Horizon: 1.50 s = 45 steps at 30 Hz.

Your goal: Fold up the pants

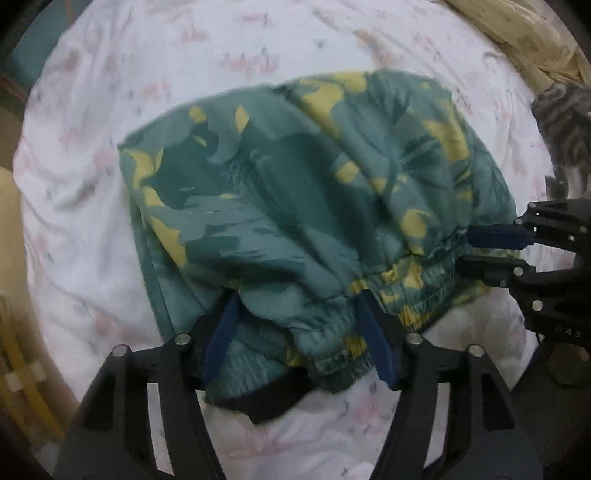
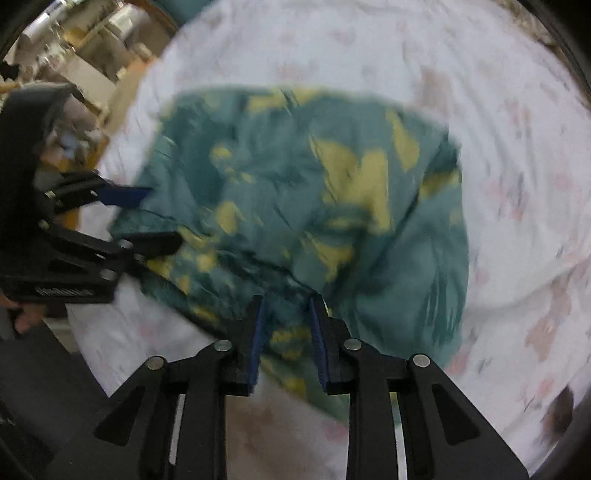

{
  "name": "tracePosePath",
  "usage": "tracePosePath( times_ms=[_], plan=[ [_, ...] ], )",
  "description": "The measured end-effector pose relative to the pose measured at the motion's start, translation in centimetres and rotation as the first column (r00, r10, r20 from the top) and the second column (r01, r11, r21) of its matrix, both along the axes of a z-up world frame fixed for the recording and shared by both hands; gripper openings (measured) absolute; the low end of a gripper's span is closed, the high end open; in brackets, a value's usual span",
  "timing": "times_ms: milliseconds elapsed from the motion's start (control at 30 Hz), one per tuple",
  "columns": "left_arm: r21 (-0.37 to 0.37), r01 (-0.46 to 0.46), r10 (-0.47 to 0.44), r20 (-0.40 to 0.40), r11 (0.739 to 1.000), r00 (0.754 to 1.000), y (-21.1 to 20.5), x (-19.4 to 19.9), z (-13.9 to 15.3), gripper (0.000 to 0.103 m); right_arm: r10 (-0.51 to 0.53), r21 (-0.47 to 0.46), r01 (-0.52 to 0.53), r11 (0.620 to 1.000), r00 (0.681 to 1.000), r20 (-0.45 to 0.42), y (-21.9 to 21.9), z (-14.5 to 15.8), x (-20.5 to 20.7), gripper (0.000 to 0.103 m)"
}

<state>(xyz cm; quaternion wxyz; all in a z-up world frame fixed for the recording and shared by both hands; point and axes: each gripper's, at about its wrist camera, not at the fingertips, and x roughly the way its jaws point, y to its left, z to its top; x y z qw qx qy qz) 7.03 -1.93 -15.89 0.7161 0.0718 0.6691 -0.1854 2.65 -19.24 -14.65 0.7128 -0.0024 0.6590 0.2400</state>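
The pants [image 1: 295,192] are green with yellow patches and lie folded in a bunch on a white bed sheet [image 1: 147,66]; they also show in the right wrist view [image 2: 314,192]. My left gripper [image 1: 295,314] is open, its blue pads on either side of the elastic waistband at the near edge. My right gripper [image 2: 286,306] is partly open, with waistband cloth between its pads. It shows at the right in the left wrist view [image 1: 476,251], at the waistband's right corner. The left gripper shows at the left of the right wrist view [image 2: 147,218].
A yellowish blanket [image 1: 524,33] lies at the far right corner of the bed. A grey striped cloth [image 1: 569,125] lies at the right edge. Wooden furniture [image 2: 92,66] stands past the bed's left side.
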Motion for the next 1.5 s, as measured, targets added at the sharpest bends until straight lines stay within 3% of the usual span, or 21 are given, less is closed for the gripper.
tracePosePath(
  times_ms=[133, 167, 200, 267, 400, 533, 667, 733, 767, 800, 833, 867, 967, 1067, 1233, 1300, 1367, 1433, 1500],
  plan=[
    [-0.052, -0.063, 0.067, 0.062, 0.997, 0.996, 1.8, 1.4, 2.8, 0.065, -0.086, 0.083, 0.083, 0.993, 0.996, 0.03, -2.2, 2.3, 0.7, 0.033],
    [-0.08, -0.118, 0.126, 0.101, 0.99, 0.987, 2.9, 2.3, 3.9, 0.066, -0.126, 0.109, 0.12, 0.987, 0.991, 0.047, -3.1, 3.1, 1.0, 0.042],
    [-0.099, -0.166, 0.178, 0.121, 0.981, 0.977, 3.8, 2.9, 4.5, 0.066, -0.185, 0.145, 0.175, 0.974, 0.981, 0.062, -4.3, 3.9, 1.6, 0.06],
    [-0.12, -0.276, 0.292, 0.146, 0.954, 0.945, 5.9, 4.5, 5.1, 0.067, -0.293, 0.207, 0.271, 0.94, 0.952, 0.084, -6.7, 5.1, 3.2, 0.068],
    [-0.145, -0.472, 0.489, 0.117, 0.87, 0.865, 9.9, 7.6, 3.9, 0.065, -0.418, 0.227, 0.388, 0.893, 0.902, 0.104, -10.4, 5.4, 6.5, 0.066],
    [-0.158, -0.518, 0.534, 0.081, 0.841, 0.842, 11.4, 9.9, 1.9, 0.065, -0.442, 0.22, 0.422, 0.879, 0.896, 0.047, -11.4, 3.0, 9.9, 0.058],
    [-0.205, -0.486, 0.498, 0.012, 0.85, 0.867, 10.0, 10.7, -0.3, 0.063, -0.427, 0.215, 0.414, 0.884, 0.904, 0.015, -10.6, 0.6, 11.9, 0.053],
    [-0.182, -0.457, 0.47, 0.04, 0.871, 0.882, 9.0, 10.9, -0.9, 0.06, -0.408, 0.187, 0.399, 0.898, 0.913, 0.014, -10.0, -0.4, 11.9, 0.051],
    [-0.169, -0.449, 0.463, 0.051, 0.877, 0.885, 8.7, 11.0, -1.0, 0.051, -0.398, 0.178, 0.389, 0.904, 0.917, 0.013, -9.9, -0.7, 11.9, 0.045],
    [-0.17, -0.441, 0.455, 0.052, 0.881, 0.889, 8.5, 11.0, -1.2, 0.042, -0.388, 0.182, 0.381, 0.907, 0.922, 0.003, -9.6, -1.1, 11.9, 0.031],
    [-0.175, -0.433, 0.446, 0.038, 0.884, 0.894, 8.5, 11.0, -1.3, 0.022, -0.369, 0.193, 0.364, 0.911, 0.929, -0.013, -9.3, -1.4, 12.1, 0.021],
    [-0.18, -0.43, 0.441, 0.02, 0.885, 0.898, 8.4, 11.1, -1.4, 0.004, -0.345, 0.187, 0.341, 0.921, 0.939, -0.014, -8.9, -1.6, 12.1, 0.005],
    [-0.206, -0.408, 0.424, 0.042, 0.89, 0.904, 8.2, 11.2, -0.3, 0.003, -0.315, 0.158, 0.304, 0.94, 0.948, 0.051, -8.6, -0.5, 11.7, 0.001],
    [-0.22, -0.428, 0.448, 0.046, 0.877, 0.893, 8.9, 11.1, 0.6, 0.003, -0.328, 0.149, 0.312, 0.938, 0.939, 0.102, -9.4, 0.8, 11.6, 0.0],
    [-0.161, -0.422, 0.436, 0.066, 0.892, 0.897, 8.8, 11.3, -0.2, 0.003, -0.348, 0.069, 0.342, 0.937, 0.931, 0.113, -9.8, -0.5, 12.1, 0.0],
    [-0.114, -0.407, 0.418, 0.103, 0.906, 0.902, 8.4, 11.2, -0.2, 0.01, -0.334, 0.054, 0.33, 0.942, 0.936, 0.111, -9.5, -0.7, 12.1, 0.0],
    [-0.072, -0.451, 0.457, 0.114, 0.89, 0.882, 8.8, 10.9, 0.0, 0.02, -0.325, 0.039, 0.323, 0.946, 0.937, 0.129, -9.4, -0.1, 11.8, 0.001],
    [-0.041, -0.473, 0.472, 0.172, 0.88, 0.864, 8.9, 10.2, 1.3, 0.02, -0.311, -0.001, 0.316, 0.949, 0.935, 0.169, -9.0, 1.1, 11.4, 0.001],
    [-0.096, -0.454, 0.464, 0.222, 0.886, 0.858, 8.2, 9.1, 3.3, 0.02, -0.293, 0.002, 0.299, 0.954, 0.931, 0.218, -8.4, 3.0, 10.5, 0.001]
  ],
)
